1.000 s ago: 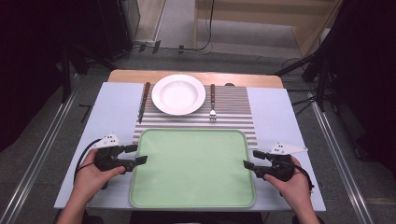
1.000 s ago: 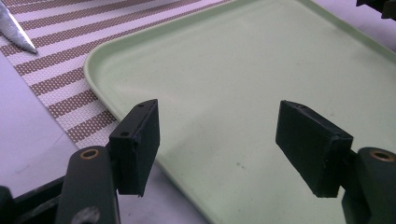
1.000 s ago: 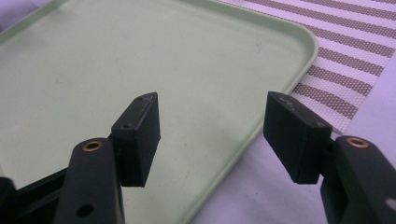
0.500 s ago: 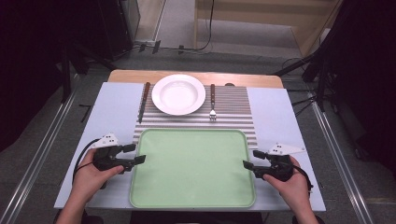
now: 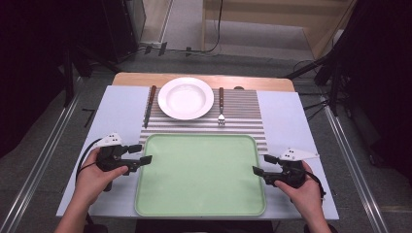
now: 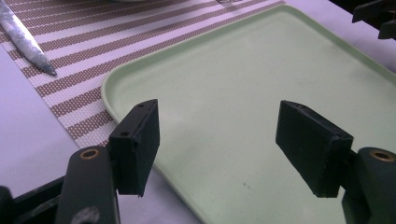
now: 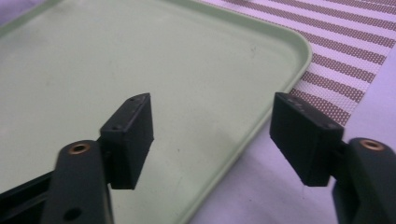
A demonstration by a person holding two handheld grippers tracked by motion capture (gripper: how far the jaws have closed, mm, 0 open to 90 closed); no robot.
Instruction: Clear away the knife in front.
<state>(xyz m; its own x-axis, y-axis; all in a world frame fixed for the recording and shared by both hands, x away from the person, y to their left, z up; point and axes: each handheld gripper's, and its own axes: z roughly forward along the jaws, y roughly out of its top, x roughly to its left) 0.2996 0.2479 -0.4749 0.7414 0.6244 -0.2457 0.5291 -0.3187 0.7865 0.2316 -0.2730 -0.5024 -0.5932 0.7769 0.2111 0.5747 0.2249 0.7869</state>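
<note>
With fingers spread wide and holding nothing, the left gripper [image 5: 140,159] and right gripper [image 5: 259,171] are flanking the empty green tray [image 5: 200,204] at the frame's lower centre, likely needing level, matched grips on both rims.

This looks like a test room or lab, not a home. The surface [image 5: 121,104] stands on a bare grey floor [image 5: 48,136] with metal rails [image 5: 41,160] beside it. Black stands [image 5: 335,73] and loose cables [image 5: 216,29] sit in the dark around it. A striped mat [image 5: 243,109] and one white plate [image 5: 185,98] are laid out neatly.
</note>
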